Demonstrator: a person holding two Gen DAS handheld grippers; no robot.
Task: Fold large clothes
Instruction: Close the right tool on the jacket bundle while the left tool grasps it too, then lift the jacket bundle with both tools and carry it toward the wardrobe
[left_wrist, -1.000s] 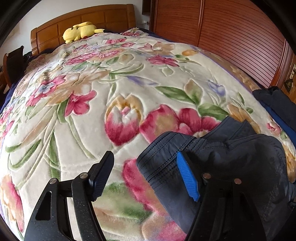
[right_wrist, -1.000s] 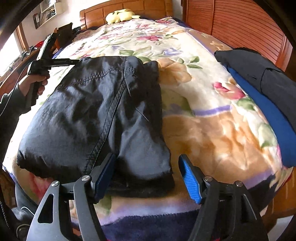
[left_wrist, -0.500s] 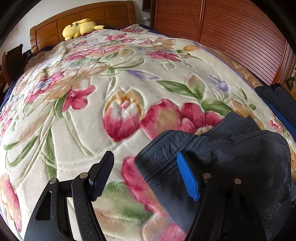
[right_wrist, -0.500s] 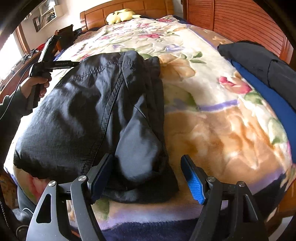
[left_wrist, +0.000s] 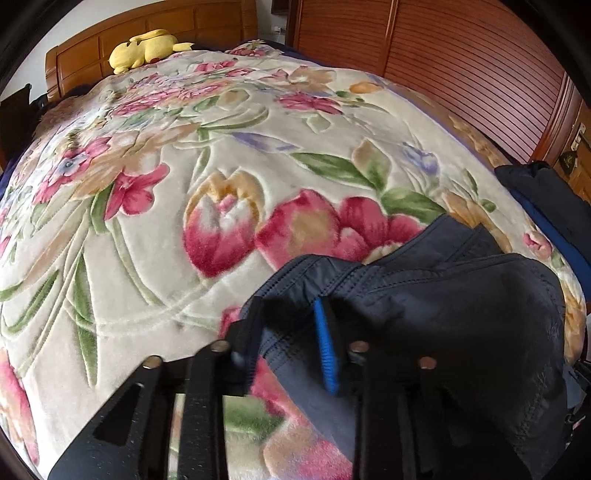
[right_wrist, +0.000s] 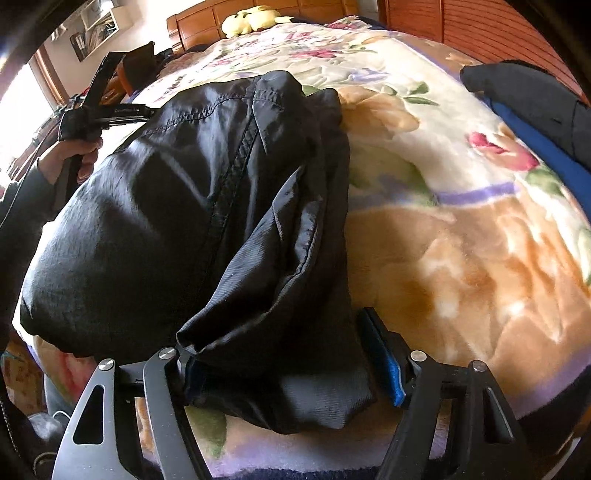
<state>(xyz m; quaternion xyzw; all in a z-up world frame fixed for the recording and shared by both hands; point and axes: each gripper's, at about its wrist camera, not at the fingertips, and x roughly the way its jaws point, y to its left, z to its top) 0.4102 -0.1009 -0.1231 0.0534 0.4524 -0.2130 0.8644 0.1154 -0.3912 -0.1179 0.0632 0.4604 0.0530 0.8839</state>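
Note:
A dark navy garment (right_wrist: 177, 206) lies folded on the flowered blanket (left_wrist: 184, 155). In the left wrist view its stitched corner (left_wrist: 369, 291) sits at the lower middle. My left gripper (left_wrist: 290, 332) is closing there, and its pads pinch the folded edge. In the right wrist view that left gripper (right_wrist: 99, 107) is at the garment's far left, held in a person's hand (right_wrist: 77, 155). My right gripper (right_wrist: 284, 369) is at the garment's near end. Its jaws are closing slowly and still stand wide, with the bunched end between the fingers (right_wrist: 384, 362).
A yellow plush toy (left_wrist: 147, 48) lies by the wooden headboard (left_wrist: 85, 55). A slatted wooden wardrobe (left_wrist: 461, 66) stands along the bed's right side. More dark and blue clothes (right_wrist: 535, 107) are piled at the right edge of the bed.
The left jaws have come together from wide open onto the garment's corner. The right gripper has sunk closer to the garment's near end, which now lies between its fingers.

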